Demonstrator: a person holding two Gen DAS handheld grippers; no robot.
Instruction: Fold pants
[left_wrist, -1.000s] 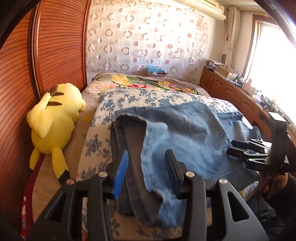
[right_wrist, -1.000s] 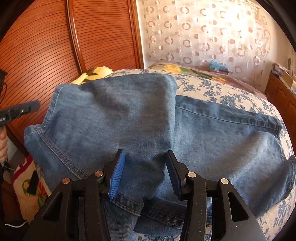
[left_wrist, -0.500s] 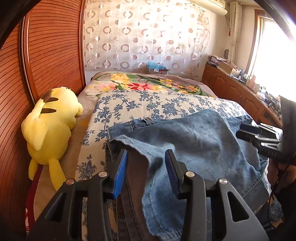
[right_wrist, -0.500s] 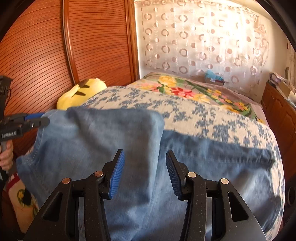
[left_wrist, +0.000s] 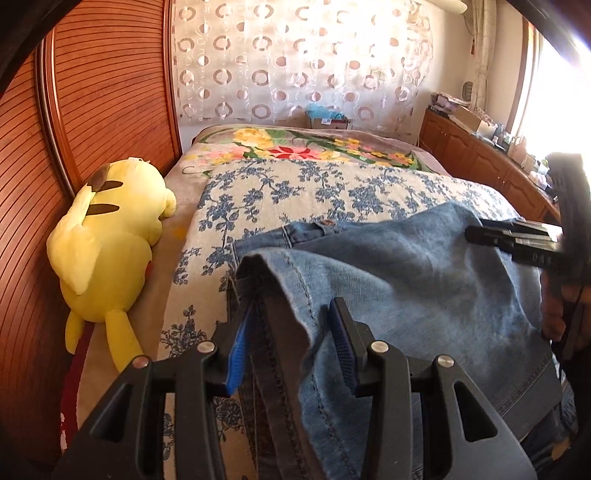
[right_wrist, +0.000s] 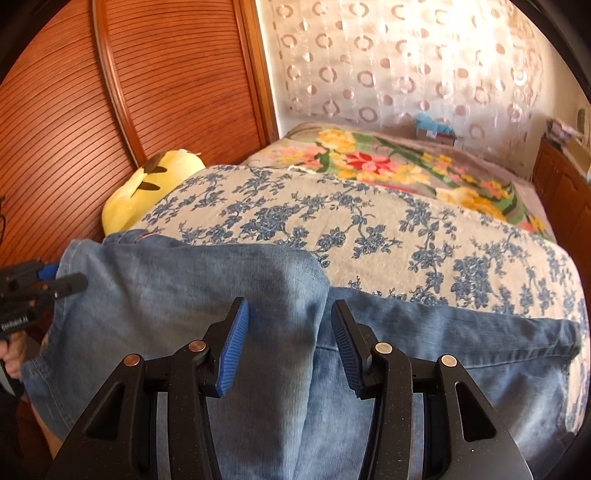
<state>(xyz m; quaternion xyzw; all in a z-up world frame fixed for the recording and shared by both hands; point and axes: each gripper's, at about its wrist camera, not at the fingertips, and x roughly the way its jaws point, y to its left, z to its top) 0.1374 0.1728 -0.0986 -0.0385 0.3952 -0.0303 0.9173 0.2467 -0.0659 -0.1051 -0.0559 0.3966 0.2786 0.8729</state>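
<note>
A bed (left_wrist: 295, 192) under a blue-flowered cover is filling the room, with a yellow plush toy (left_wrist: 107, 236) lying beside a wooden wall (left_wrist: 103, 92) and a circle-patterned curtain (left_wrist: 295, 59) hanging behind. The jeans (right_wrist: 166, 295) are lying at the near edge. Left gripper (left_wrist: 291, 339) and right gripper (right_wrist: 290, 343) are each holding denim between half-closed jaws.
</note>
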